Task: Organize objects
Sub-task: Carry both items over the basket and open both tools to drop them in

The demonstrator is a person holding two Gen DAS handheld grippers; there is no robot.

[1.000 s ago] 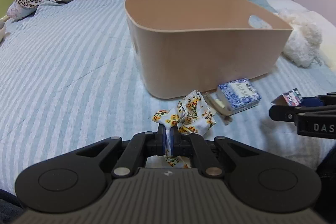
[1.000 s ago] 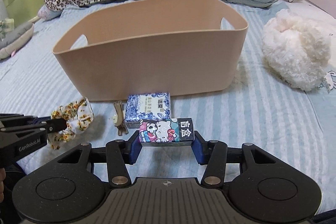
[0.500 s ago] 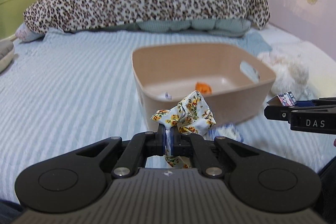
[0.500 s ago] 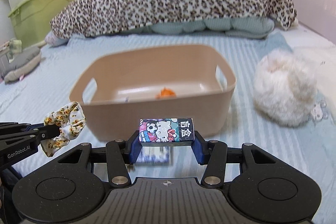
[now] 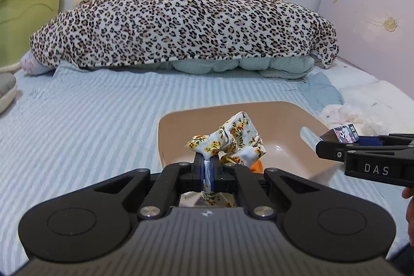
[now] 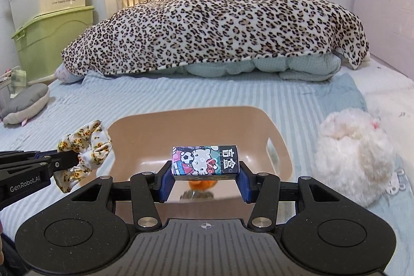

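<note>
My left gripper (image 5: 207,167) is shut on a floral fabric scrunchie (image 5: 233,139) and holds it above the near side of the tan plastic bin (image 5: 176,131). My right gripper (image 6: 205,180) is shut on a small cartoon-printed box (image 6: 204,159) and holds it above the bin (image 6: 258,126). An orange item (image 6: 201,185) lies on the bin floor, partly hidden by the box. The scrunchie (image 6: 82,146) and left gripper also show at the left of the right wrist view. The box (image 5: 345,133) and right gripper show at the right of the left wrist view.
The bin sits on a blue striped bedspread (image 5: 77,126). A white fluffy plush (image 6: 354,154) lies right of the bin. A leopard-print blanket (image 6: 220,30) is heaped at the far end. Green and cream storage boxes (image 6: 51,35) stand at the left.
Both grippers have risen from bed level and moved forward over the bin, each still holding its object. The bin's inside now shows from above; the blue patterned box has dropped out of view.
</note>
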